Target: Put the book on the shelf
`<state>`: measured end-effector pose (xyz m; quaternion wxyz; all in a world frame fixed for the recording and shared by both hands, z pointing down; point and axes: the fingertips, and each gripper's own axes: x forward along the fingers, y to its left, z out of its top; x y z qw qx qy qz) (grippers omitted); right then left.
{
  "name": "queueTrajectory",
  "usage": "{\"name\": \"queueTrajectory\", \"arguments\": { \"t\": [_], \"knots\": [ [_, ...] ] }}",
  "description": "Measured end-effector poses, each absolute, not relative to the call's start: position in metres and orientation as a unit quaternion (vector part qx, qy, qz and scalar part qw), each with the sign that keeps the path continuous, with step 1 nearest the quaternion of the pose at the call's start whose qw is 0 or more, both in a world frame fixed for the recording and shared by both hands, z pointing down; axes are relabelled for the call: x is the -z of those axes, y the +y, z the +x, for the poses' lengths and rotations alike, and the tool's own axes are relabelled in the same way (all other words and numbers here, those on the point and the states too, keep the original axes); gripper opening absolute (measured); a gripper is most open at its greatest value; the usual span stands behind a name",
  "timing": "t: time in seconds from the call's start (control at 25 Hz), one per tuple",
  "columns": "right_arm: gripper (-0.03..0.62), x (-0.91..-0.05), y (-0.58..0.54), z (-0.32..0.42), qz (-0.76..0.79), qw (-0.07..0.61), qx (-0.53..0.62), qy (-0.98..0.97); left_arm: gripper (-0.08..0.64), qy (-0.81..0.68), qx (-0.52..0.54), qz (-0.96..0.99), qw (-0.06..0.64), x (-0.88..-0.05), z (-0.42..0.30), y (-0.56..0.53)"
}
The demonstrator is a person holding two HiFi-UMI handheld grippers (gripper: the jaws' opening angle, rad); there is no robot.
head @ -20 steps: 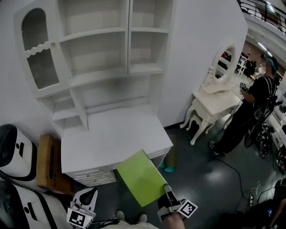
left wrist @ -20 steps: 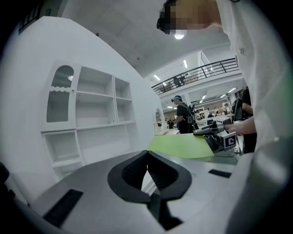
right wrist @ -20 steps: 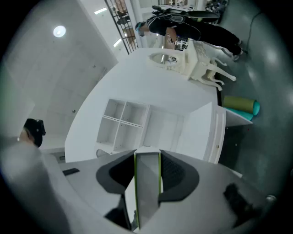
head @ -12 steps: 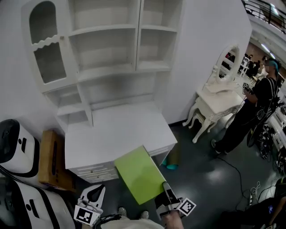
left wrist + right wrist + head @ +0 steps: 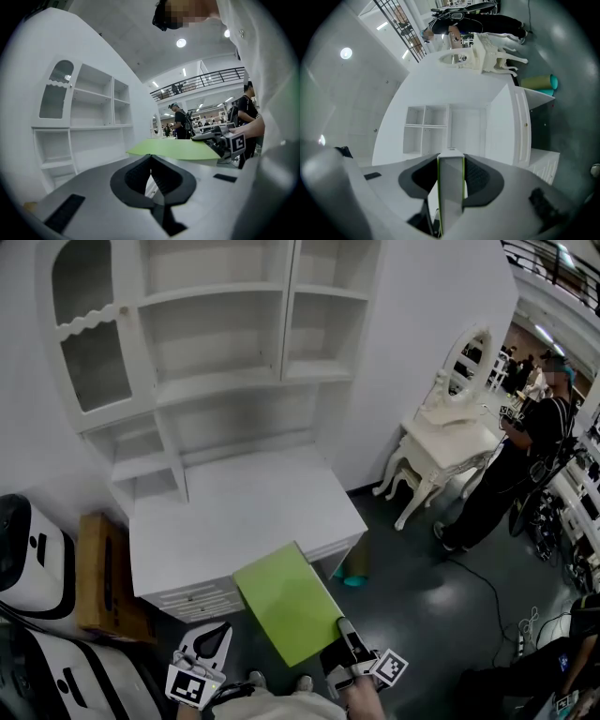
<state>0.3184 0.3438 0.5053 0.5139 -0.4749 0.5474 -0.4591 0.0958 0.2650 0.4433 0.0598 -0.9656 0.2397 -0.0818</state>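
Holding the green book point(image 5: 284, 601) flat by its near edge in the clenched fingers of the right gripper point(image 5: 343, 632), in the air just off the front of the white desk point(image 5: 234, 507), short of the shelf point(image 5: 225, 381). Carrying nothing in the left gripper point(image 5: 214, 638), fingers clenched together.

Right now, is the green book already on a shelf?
No, the green book is clamped in the right gripper, near the white desk's front edge.

Light: bright, even, from ceiling lamps point(image 5: 181, 43)
Shadows: soft, under shelves point(image 5: 225, 381)
Edges: fisheye bend, dark vignette
Focus: gripper views soft near
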Motion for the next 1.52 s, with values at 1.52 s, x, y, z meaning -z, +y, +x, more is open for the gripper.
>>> {"name": "queueTrajectory", "arguments": {
  "t": [1.52],
  "knots": [
    [0.149, -0.521, 0.108, 0.308, -0.392, 0.457, 0.548, 0.58, 0.009, 0.342, 0.072, -0.937, 0.016, -0.451, 0.104, 0.105]
  ]
}}
